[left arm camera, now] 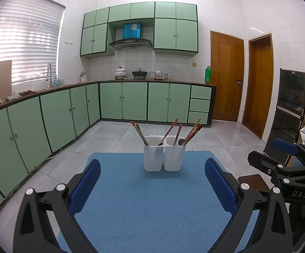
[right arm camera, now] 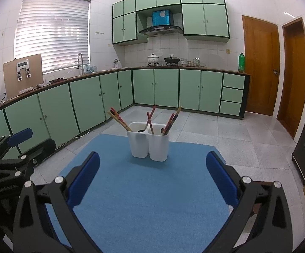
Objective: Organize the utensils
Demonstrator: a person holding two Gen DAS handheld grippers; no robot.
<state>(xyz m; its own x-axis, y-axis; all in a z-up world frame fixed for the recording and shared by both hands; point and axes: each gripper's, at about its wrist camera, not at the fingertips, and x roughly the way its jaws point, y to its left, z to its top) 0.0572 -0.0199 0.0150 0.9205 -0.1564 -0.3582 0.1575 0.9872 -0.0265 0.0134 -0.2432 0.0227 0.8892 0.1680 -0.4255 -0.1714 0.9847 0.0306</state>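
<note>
Here, a white two-compartment holder (left arm camera: 163,157) stands upright near the far edge of the blue mat (left arm camera: 148,206), chopsticks (left arm camera: 191,131) and spoons leaning out of both compartments (which spoon sits where is hard to tell). Both the left gripper (left arm camera: 152,181) and right gripper (right arm camera: 152,179) hover spread wide, empty, well short of it.

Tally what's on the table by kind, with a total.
white holder cups: 2, joined side by side
blue mat: 1
spoons: 2, only the bowls show at the rims
chopsticks: 7 ends visible; some overlap, so there may be more
Total: at least 12
</note>
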